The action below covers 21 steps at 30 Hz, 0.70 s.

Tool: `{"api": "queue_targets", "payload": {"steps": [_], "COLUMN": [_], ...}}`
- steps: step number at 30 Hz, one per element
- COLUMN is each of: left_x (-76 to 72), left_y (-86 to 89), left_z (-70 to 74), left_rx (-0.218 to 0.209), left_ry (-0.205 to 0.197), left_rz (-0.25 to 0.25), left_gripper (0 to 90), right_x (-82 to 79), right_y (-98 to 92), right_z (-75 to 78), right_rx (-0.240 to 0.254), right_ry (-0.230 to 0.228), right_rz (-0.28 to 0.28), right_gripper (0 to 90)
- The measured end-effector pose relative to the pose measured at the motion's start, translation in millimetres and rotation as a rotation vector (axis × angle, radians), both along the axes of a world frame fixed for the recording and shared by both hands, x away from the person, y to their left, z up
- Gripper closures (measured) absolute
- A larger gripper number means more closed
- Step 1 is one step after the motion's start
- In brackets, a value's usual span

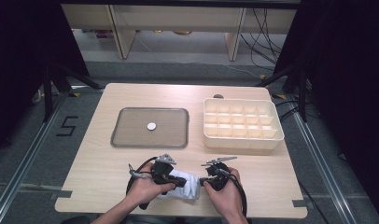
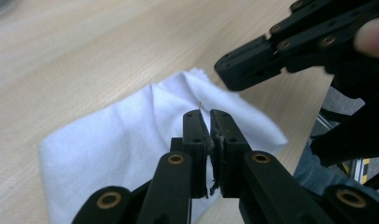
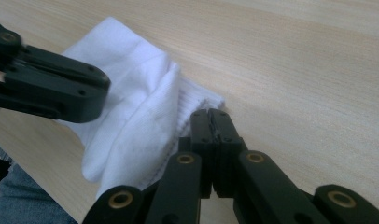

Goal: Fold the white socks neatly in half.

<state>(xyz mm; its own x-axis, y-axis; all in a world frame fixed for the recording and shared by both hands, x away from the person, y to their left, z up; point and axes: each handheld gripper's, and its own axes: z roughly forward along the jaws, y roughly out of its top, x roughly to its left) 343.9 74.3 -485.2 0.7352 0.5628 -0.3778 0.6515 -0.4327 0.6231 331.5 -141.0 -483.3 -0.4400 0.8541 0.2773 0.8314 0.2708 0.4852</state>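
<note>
A white ribbed cloth (image 1: 186, 185) lies crumpled near the table's front edge, between the person's two hands. My left gripper (image 1: 175, 178) comes at it from the left with its jaws together. In the left gripper view its tips (image 2: 209, 114) sit over a raised fold of the cloth (image 2: 122, 135). My right gripper (image 1: 202, 182) faces it from the right, jaws also together. Its tips (image 3: 209, 114) rest at the ribbed edge of the cloth (image 3: 131, 107). Whether either pinches fabric I cannot tell. Each gripper view also catches the other gripper: the right gripper (image 2: 225, 72) and the left gripper (image 3: 101, 88).
A grey tray (image 1: 117, 135) with a small white disc (image 1: 151, 126) on it lies at mid-table left. A cream box (image 1: 243, 141) with several compartments stands to its right. The table's front edge (image 1: 178, 213) runs just under the hands.
</note>
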Motion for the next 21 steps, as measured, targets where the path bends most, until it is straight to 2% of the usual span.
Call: {"api": "queue_targets", "payload": {"steps": [1,2,3,6,7,9,12,14,16,17,18,19,20,21], "left_x": [-0.2,-0.2,0.2,-0.1,-0.3,0.8,0.4,1.2,1.2,2.6,2.6,3.4,3.4,4.5], "left_y": [-2.4,-2.4,-5.3,-7.4,-8.7,-9.5,-10.1,-8.5,-4.6,2.7,2.7,13.3,13.3,21.3], "left_z": [-3.8,-3.8,-8.7,-9.7,-10.3,-11.3,-13.6,-14.7,-9.7,-2.3,-2.3,6.1,6.1,9.7], "left_rx": [0.027,0.027,0.008,0.015,-0.001,-0.009,0.002,-0.013,-0.035,-0.049,-0.049,-0.05,-0.05,-0.053], "left_ry": [0.006,0.006,0.013,0.001,0.003,-0.011,-0.017,-0.016,-0.024,-0.05,-0.05,-0.077,-0.077,-0.088], "left_rz": [-0.004,-0.004,-0.016,-0.02,-0.018,-0.032,-0.023,-0.036,-0.018,0.004,0.004,0.042,0.042,0.057], "left_gripper": [84.6,84.7,84.6,84.1,83.7,82.9,82.2,80.6,78.4,74.8,72.9,69.9,67.1,67.1], "right_x": [-0.1,-0.1,-0.5,-0.8,-0.9,-1.7,-1.3,-1.7,-1.9,-1.0,-1.0,-0.8,-0.8,-0.3], "right_y": [0.2,0.2,1.2,1.4,2.0,3.8,4.2,5.2,4.7,2.3,0.8,1.6,1.6,0.0], "right_z": [-0.1,-0.1,0.3,0.2,1.0,-0.2,-2.2,-3.8,-2.4,-0.6,1.8,6.0,6.0,9.6], "right_rx": [0.002,0.002,0.009,0.012,0.022,0.023,0.018,0.012,0.015,0.008,0.008,0.022,0.022,0.033], "right_ry": [-0.002,-0.002,0.001,0.002,0.015,0.024,0.027,0.025,0.034,0.002,-0.009,-0.004,-0.004,-0.019], "right_rz": [0.004,0.004,0.001,0.004,-0.004,-0.009,0.004,0.004,-0.003,0.007,0.013,-0.005,-0.005,0.014], "right_gripper": [89.6,89.6,89.5,89.5,89.4,89.3,89.2,89.1,89.1,89.2,89.5,89.9,89.9,90.0]}}
